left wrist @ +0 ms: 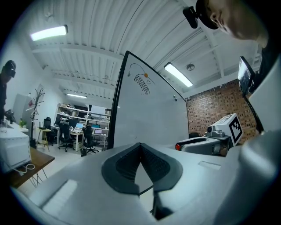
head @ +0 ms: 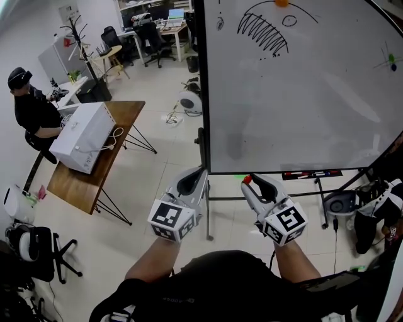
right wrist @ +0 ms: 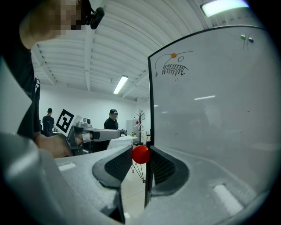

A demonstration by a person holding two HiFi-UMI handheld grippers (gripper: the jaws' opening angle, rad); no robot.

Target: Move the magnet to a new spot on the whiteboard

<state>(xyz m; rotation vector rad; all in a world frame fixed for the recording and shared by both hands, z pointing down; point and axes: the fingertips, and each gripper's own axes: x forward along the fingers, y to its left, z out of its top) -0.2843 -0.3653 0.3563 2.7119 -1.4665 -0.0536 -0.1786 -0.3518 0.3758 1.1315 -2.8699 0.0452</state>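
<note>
A small red ball magnet [right wrist: 141, 154] sits between the tips of my right gripper [right wrist: 141, 154], which is shut on it. In the head view that magnet [head: 247, 179] shows at the tip of the right gripper [head: 247, 181], held low, just under the bottom edge of the whiteboard [head: 302, 94]. My left gripper [head: 200, 172] hangs beside it to the left. Its jaws meet at the tips with nothing between them [left wrist: 141, 145]. The left gripper view also catches the red magnet [left wrist: 178, 146] off to the right.
An orange magnet [head: 281, 2] and a black scribble [head: 261, 31] mark the board's top; a green magnet [head: 391, 58] sits at its right edge. Markers lie in the tray [head: 313, 174]. A wooden table [head: 94, 157] with a white box stands to the left, a seated person [head: 31, 113] behind it.
</note>
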